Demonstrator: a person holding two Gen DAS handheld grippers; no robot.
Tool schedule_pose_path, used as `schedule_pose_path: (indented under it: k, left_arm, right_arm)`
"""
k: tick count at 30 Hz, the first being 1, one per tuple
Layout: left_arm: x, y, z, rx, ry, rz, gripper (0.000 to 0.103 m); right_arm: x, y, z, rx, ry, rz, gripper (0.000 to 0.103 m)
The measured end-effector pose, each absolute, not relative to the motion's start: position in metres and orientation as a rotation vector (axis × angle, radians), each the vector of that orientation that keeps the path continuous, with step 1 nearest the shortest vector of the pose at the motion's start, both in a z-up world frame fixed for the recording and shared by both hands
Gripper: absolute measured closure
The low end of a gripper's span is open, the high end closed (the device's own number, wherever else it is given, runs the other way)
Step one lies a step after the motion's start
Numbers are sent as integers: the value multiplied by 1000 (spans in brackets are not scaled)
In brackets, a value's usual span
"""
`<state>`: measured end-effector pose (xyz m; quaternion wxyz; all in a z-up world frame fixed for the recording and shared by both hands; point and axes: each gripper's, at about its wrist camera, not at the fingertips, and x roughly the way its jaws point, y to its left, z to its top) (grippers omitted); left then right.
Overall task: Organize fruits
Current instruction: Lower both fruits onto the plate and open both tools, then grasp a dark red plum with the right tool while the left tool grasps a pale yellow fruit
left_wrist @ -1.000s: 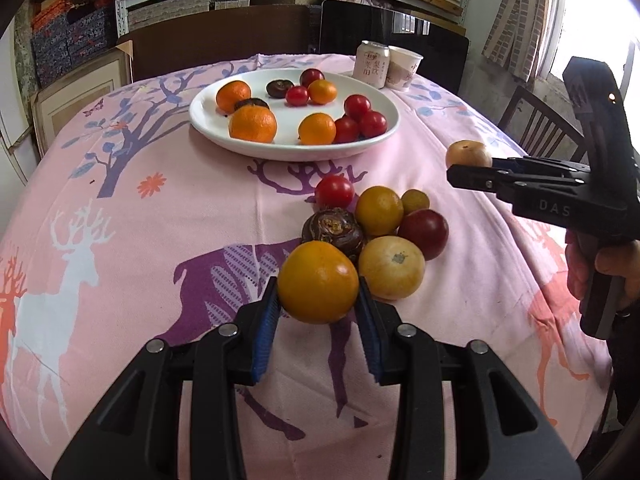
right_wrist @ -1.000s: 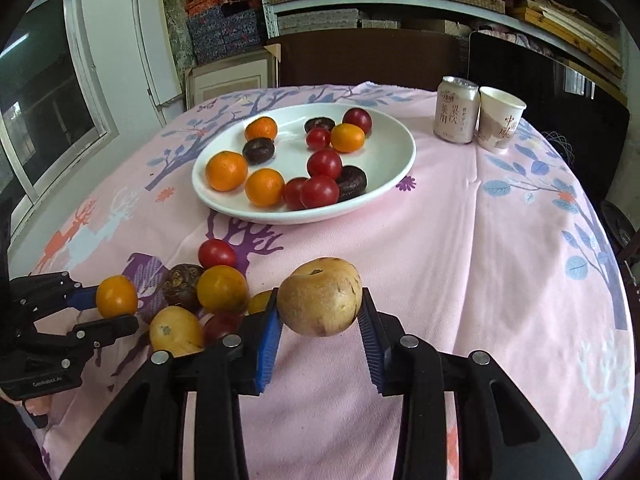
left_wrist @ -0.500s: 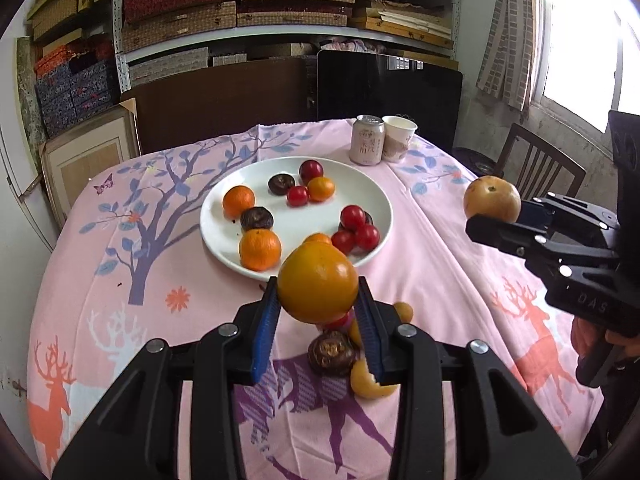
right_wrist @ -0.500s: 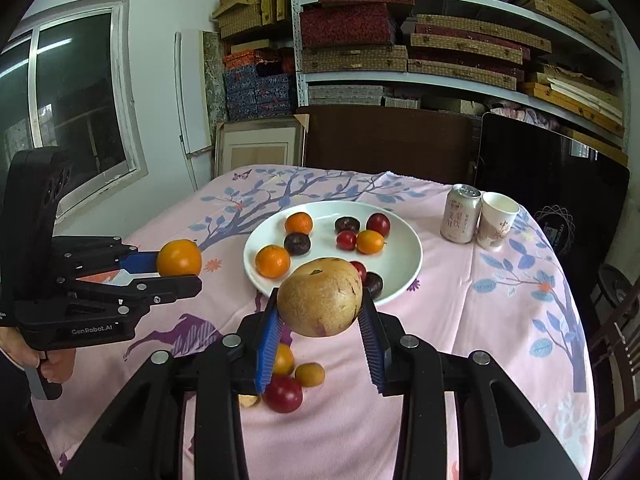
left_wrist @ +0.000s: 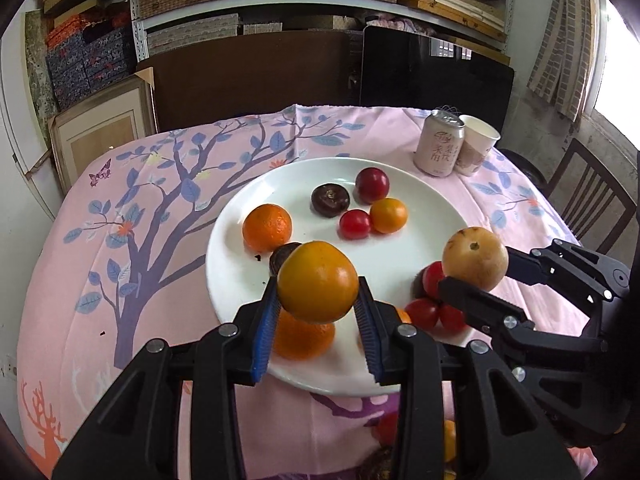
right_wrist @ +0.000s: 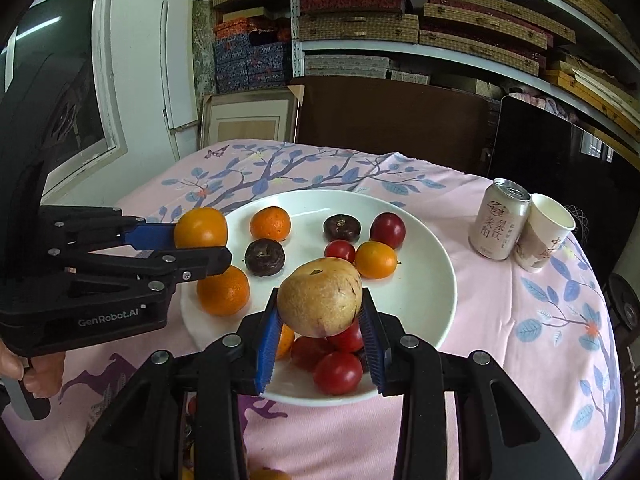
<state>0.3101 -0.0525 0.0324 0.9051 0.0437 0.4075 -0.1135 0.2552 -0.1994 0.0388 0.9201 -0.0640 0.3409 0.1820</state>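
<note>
Pink tree-print tablecloth (left_wrist: 168,216), shelves (right_wrist: 420,46) behind — left gripper (left_wrist: 318,312) clamps an orange fruit (left_wrist: 318,282), right gripper (right_wrist: 320,330) a tan fruit (right_wrist: 320,298), over white plate (right_wrist: 424,280).

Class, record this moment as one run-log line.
left gripper: shut on round orange fruit | right gripper: shut on tan-brown round fruit | both over white round plate | release: not yet

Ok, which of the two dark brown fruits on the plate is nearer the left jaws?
The dark brown fruit beside the two mandarins; the other lies by the plum.
</note>
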Motion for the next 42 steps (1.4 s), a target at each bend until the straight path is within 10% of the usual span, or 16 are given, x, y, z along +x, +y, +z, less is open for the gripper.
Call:
schedule_pose_path:
  k: [8,12,42]
  left_arm:
    - [345,-41,13,30,871,-171,64]
    - [339,-40,17,37,819,-114,22]
    - [140,-28,-2,50,840,-135,12]
  right_arm:
    - [272,-184,20,-220,693,342,50]
    - [265,-190,28,-182,678,350,48]
    - [105,-233,4,-124,835,345,39]
